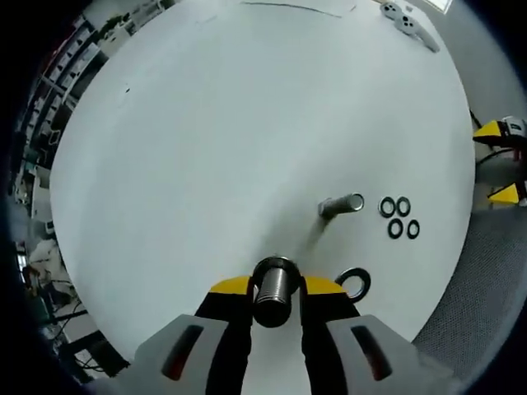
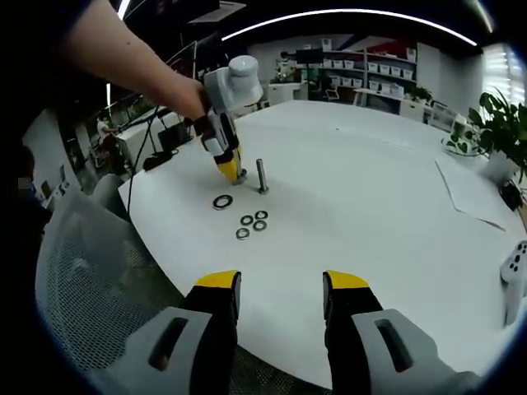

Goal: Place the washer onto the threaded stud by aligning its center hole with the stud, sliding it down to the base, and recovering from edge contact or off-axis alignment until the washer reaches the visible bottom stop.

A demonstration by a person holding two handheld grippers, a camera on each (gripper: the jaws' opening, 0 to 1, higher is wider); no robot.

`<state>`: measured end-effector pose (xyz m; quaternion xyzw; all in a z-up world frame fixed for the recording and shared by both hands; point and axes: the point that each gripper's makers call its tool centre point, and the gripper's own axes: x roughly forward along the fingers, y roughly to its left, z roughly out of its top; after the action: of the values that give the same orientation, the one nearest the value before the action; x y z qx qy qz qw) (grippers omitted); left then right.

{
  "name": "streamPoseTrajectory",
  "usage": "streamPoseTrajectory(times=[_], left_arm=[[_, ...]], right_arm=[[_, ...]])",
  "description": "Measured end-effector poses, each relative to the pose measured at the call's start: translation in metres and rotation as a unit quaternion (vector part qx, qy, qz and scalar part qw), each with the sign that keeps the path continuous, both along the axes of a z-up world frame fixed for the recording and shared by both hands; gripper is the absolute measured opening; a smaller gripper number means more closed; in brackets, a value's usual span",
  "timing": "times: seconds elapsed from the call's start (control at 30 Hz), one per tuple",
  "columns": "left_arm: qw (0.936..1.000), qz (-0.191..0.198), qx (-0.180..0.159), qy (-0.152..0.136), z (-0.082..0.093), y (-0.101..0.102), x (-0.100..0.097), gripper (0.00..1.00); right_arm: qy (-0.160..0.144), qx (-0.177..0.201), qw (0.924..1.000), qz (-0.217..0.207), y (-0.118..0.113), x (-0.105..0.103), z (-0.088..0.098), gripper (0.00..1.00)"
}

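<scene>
Left gripper view: your left gripper (image 1: 276, 290) is clamped on a threaded stud (image 1: 274, 290); a large washer (image 1: 353, 282) lies just beside it on the white table (image 1: 206, 148), a second stud (image 1: 342, 205) stands beyond, four small washers (image 1: 399, 217) near it | Right gripper view: your right gripper (image 2: 280, 288) hangs over the table edge, jaws apart and empty, well apart from the large washer (image 2: 222, 201) and the left gripper (image 2: 230, 169).

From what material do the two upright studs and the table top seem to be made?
Gripped stud: apparently bright steel, grey with shiny highlights and fine threads, held between the left gripper tips. Free-standing stud: likely the same bare metal, silvery with a glinting end. Table: a smooth matte white top, perhaps laminate or painted board; the pictures cannot settle which.
</scene>
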<state>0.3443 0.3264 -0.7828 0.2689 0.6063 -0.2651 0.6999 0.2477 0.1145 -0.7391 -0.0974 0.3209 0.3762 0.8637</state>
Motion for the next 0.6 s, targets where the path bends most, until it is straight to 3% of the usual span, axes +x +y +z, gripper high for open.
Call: streamPoseTrajectory(times=[0.37, 0.6], left_arm=[[0.9999, -0.007, -0.003, -0.014, 0.0006, 0.0011, -0.0001, 0.21], [0.9997, 0.015, -0.007, -0.021, 0.0058, 0.0053, -0.0039, 0.21]], right_arm=[[-0.001, 0.001, 1.0000, -0.005, -0.0014, 0.0012, 0.0005, 0.43], [0.001, -0.001, 1.0000, -0.001, -0.0005, -0.0001, -0.0008, 0.43]])
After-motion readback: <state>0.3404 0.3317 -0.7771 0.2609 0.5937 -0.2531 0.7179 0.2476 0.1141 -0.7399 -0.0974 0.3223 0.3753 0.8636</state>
